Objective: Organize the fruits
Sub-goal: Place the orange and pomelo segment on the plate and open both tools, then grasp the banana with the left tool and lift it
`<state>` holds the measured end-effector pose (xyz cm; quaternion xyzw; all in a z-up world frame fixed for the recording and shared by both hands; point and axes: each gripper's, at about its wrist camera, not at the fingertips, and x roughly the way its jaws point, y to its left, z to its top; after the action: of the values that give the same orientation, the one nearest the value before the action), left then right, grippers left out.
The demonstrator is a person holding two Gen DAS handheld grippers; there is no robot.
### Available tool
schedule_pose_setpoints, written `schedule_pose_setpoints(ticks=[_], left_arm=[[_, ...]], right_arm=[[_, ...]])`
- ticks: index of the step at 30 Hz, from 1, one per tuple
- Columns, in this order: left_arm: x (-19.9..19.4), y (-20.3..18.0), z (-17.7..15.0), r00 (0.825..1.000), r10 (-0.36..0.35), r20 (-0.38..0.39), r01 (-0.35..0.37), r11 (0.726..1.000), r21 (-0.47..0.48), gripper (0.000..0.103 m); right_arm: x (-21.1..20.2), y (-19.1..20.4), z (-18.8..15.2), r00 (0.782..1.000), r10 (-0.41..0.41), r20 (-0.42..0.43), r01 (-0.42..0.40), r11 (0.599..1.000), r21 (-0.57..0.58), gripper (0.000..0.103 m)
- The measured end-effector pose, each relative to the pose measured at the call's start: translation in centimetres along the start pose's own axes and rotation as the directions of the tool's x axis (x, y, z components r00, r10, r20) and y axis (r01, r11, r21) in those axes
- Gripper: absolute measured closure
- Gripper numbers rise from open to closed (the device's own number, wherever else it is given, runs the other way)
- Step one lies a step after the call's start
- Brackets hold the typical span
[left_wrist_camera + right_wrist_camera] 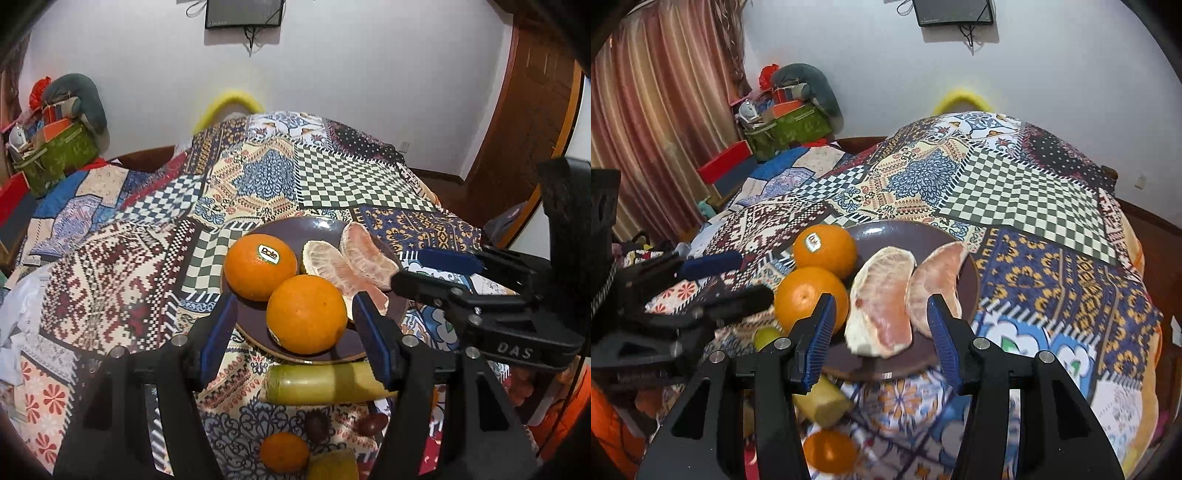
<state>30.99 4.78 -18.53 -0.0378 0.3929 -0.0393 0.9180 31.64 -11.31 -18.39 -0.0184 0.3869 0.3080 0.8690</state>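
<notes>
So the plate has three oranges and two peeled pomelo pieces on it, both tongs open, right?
Not quite: the plate holds two oranges, not three, as the left wrist view shows. A third orange lies off it on the cloth. The two pomelo pieces and open tongs are right.

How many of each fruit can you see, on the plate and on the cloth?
Big oranges on the plate: 2
Peeled pomelo pieces on the plate: 2
Small orange on the cloth: 1
Banana piece: 1
Dark round fruits: 2
Yellow-green fruit: 1
Total: 9
</notes>
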Motion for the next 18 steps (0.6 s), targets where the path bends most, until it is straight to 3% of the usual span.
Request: schedule_pose_setpoints(ticks=[10,18], left_arm=[[-4.0,-0.1,-1.9,1.0,0.023,0.004,-0.023,1.0,-0.015,0.039],[-5.9,-0.7,-5.3,0.998,0.047,-0.038,-0.048,0.999,-0.009,0.039]], right_arm=[[-4.4,1.5,-2.6,0.999,-0.019,0.031,0.019,1.0,0.0,0.052],[-6.8,2.9,-5.0,0.999,-0.027,0.034,0.027,1.0,0.003,0.051]])
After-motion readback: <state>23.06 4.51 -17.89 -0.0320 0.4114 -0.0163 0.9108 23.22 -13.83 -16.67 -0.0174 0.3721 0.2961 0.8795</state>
